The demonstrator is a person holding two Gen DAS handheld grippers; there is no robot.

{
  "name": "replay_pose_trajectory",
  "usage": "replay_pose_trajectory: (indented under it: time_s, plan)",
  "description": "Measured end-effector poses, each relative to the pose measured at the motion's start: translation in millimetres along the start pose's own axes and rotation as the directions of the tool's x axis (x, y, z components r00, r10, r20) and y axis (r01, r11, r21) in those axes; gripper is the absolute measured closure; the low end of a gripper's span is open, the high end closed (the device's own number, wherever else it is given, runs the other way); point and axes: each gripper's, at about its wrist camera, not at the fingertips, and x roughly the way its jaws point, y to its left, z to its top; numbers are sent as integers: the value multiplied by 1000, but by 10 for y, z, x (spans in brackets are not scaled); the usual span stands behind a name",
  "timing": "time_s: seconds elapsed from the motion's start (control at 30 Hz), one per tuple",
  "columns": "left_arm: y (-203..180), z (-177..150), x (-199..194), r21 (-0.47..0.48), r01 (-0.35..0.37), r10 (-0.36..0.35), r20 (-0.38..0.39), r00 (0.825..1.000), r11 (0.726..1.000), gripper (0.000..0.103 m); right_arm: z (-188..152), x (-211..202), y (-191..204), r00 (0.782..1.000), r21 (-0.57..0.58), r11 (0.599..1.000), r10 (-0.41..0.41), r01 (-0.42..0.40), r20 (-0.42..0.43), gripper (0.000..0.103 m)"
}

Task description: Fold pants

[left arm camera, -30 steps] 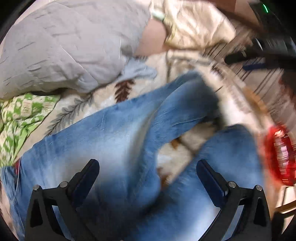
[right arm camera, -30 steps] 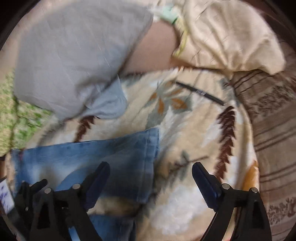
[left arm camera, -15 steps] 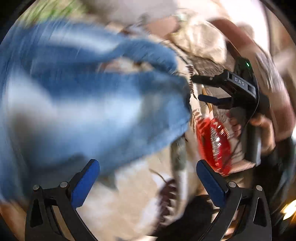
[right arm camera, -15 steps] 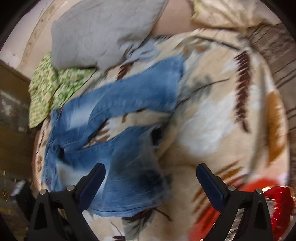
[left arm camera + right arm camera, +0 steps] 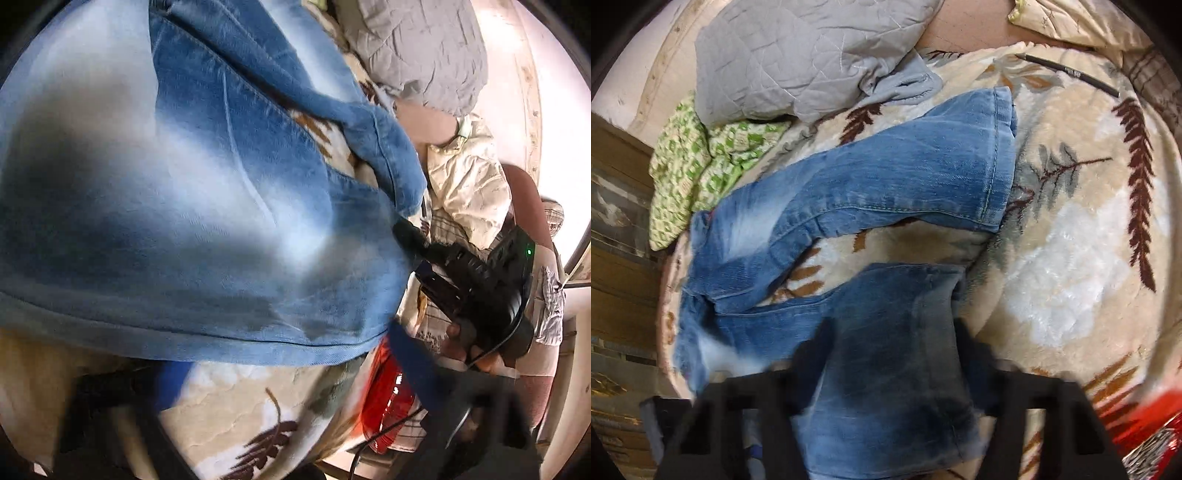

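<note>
Faded blue jeans (image 5: 886, 173) lie spread on a cream leaf-patterned blanket (image 5: 1071, 258), legs apart and cuffs to the right. My right gripper (image 5: 890, 350) hangs low over the near leg, whose denim lies between its blurred fingers; the jaws are closing and still stand apart. In the left wrist view the jeans (image 5: 184, 184) fill most of the picture. The left gripper (image 5: 291, 369) is at the near edge of that leg, jaws closing, blurred, with the edge at the fingertips. A hand holds the right gripper (image 5: 410, 240) at the leg's cuff end.
A grey quilted pillow (image 5: 812, 55) and a green patterned cloth (image 5: 694, 166) lie behind the jeans. A black pen (image 5: 1067, 74) rests on the blanket at the far right. A shiny red packet (image 5: 388, 398) sits by the blanket's near edge. Wooden furniture (image 5: 617, 258) stands at the left.
Both grippers have come down close to the near leg and their jaws have narrowed. The left view has rolled and swung from over the thighs to the leg's edge.
</note>
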Motion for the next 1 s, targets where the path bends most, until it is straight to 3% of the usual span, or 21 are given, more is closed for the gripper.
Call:
replay_pose_trajectory:
  time_s: [0.03,0.13,0.4,0.5,0.6,0.63,0.67,0.7,0.73,0.77,0.8,0.87,1.0]
  plan:
    - [29,-8,51,11,-11,11,-20,1000,1000,97,-24,-15,15,1000,-11,1000,-2,2,9,79]
    - [168,-69,73,-15,20,-21,-61,998,1000,99,-115,-125,55,999,-41,999,-10,12,44,87]
    - [-184,-397,-296,128,97,-91,-49,995,987,99,-535,-906,-6,989,-22,1000,2,1,150,88]
    - [-267,-506,-220,200,55,-44,-62,997,978,99,-736,-1109,-98,986,14,1000,-21,19,167,88]
    - [-154,-507,-16,183,-11,25,-74,997,983,99,-845,-1018,-192,991,50,997,-58,52,119,88]
    - [-129,-494,29,175,-28,42,-78,996,984,97,-871,-947,-230,994,75,995,-65,58,90,83]
    - [-67,-497,45,153,-52,66,-87,994,987,94,-891,-891,-263,995,98,992,-82,75,62,81]
    - [-37,-502,35,131,-71,84,-92,992,989,73,-915,-874,-273,993,107,989,-109,103,49,67]
    - [-17,-517,3,123,-66,78,-93,993,990,40,-932,-888,-269,989,102,985,-141,136,52,37]
    - [-44,-520,-41,122,-29,41,-90,995,992,24,-949,-923,-266,985,94,984,-159,152,71,23]
    - [-101,-543,-136,139,-21,31,-69,997,990,0,-969,-1021,-249,978,90,983,-168,158,124,13]
    - [-225,-572,-387,197,-58,55,19,998,979,0,-974,-1173,-224,974,88,987,-150,137,171,13]
    - [-274,-483,-805,244,-13,-9,90,996,970,0,-921,-1427,-66,960,83,989,-141,124,244,9]
